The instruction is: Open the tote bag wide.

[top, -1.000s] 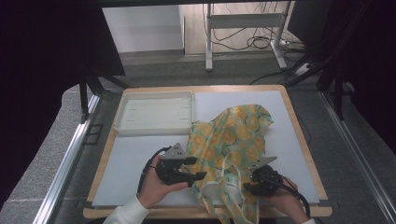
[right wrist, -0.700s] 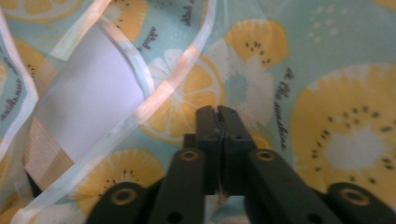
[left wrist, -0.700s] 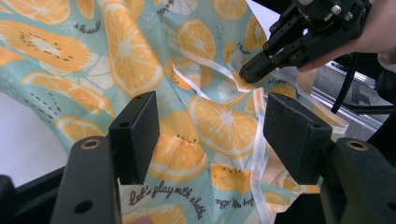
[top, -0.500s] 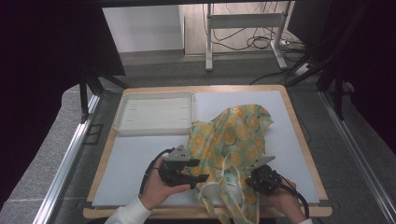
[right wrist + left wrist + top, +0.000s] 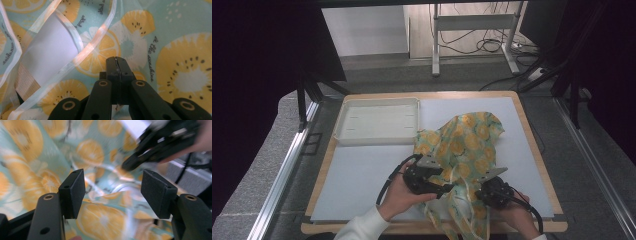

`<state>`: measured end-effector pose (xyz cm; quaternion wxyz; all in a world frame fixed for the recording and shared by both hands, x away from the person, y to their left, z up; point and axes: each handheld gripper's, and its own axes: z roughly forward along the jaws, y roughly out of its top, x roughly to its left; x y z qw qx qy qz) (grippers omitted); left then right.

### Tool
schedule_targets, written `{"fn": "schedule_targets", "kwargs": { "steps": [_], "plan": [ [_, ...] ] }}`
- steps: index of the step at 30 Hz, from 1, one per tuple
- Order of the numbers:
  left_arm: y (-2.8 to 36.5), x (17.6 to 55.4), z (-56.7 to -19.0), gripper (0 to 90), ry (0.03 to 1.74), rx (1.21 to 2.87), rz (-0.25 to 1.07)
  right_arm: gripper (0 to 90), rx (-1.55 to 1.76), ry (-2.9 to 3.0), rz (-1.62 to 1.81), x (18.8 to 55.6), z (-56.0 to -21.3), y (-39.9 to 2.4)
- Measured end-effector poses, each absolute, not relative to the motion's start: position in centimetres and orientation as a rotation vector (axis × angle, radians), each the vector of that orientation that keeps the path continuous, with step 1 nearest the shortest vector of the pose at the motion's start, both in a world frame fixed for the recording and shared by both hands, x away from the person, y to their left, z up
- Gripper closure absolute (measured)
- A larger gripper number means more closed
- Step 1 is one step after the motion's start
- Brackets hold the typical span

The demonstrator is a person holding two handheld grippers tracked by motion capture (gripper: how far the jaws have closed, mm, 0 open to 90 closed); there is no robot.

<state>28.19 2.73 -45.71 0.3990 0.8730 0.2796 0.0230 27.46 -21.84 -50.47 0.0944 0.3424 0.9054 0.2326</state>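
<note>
A teal cloth [image 5: 464,145] printed with orange slices lies crumpled on the right half of the white mat, and its pale ribbon straps [image 5: 92,42] trail toward the front edge. My left gripper [image 5: 447,189] is at the cloth's near left edge. Its jaws are open, and a fold of the cloth [image 5: 100,220] lies between the pads [image 5: 75,192] untouched. My right gripper [image 5: 479,192] meets the cloth from the right. Its jaws [image 5: 116,62] are pressed together, with a thin line of fabric pinched between them. The left gripper view also shows that right gripper [image 5: 126,166], tip down on the cloth.
A shallow white tray [image 5: 379,101] stands at the back left of the wooden board. Bare white mat [image 5: 362,175] lies left of the cloth. The board's front edge [image 5: 412,227] runs just under both hands. Cables and a metal stand are on the floor beyond.
My left gripper has slid right, up to the cloth's edge. The right hand has stayed where it was.
</note>
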Motion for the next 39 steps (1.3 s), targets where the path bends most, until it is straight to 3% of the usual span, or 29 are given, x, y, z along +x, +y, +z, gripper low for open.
{"fn": "schedule_targets", "kwargs": {
  "steps": [5,11,16,20,22,25,30,32,35,39],
  "plan": [
    [2.1,28.2,-47.6,34.4,0.654,2.283,-0.024,89.1,1.01,2.688,0.7,27.5,-50.5,-21.9],
    [2.3,27.5,-47.8,33.9,0.611,2.313,-0.03,89.1,1.009,2.689,0.698,27.4,-50.5,-22.0],
    [2.0,27.0,-49.1,49.5,0.549,2.427,0.039,89.1,1.007,2.688,0.7,27.4,-50.5,-22.0],
    [1.8,26.8,-49.8,76.1,0.55,2.463,0.072,89.1,1.003,2.693,0.705,27.4,-50.5,-22.0],
    [1.9,26.8,-49.7,84.7,0.549,2.458,0.08,89.1,1.005,2.693,0.707,27.4,-50.5,-22.1],
    [2.2,26.9,-49.5,88.3,0.552,2.435,0.072,89.1,1.007,2.699,0.711,27.5,-50.5,-22.2],
    [2.8,26.7,-49.1,85.0,0.551,2.407,0.078,89.1,1.013,2.703,0.719,27.5,-50.5,-22.3],
    [3.2,26.7,-48.9,75.6,0.546,2.387,0.08,89.0,1.012,2.702,0.718,27.5,-50.5,-22.3],
    [3.7,26.5,-48.7,52.3,0.529,2.386,0.062,89.0,1.011,2.702,0.718,27.4,-50.5,-22.3],
    [3.5,26.2,-49.1,44.5,0.486,2.434,0.088,89.0,1.008,2.704,0.718,27.5,-50.5,-22.4]
  ]
}}
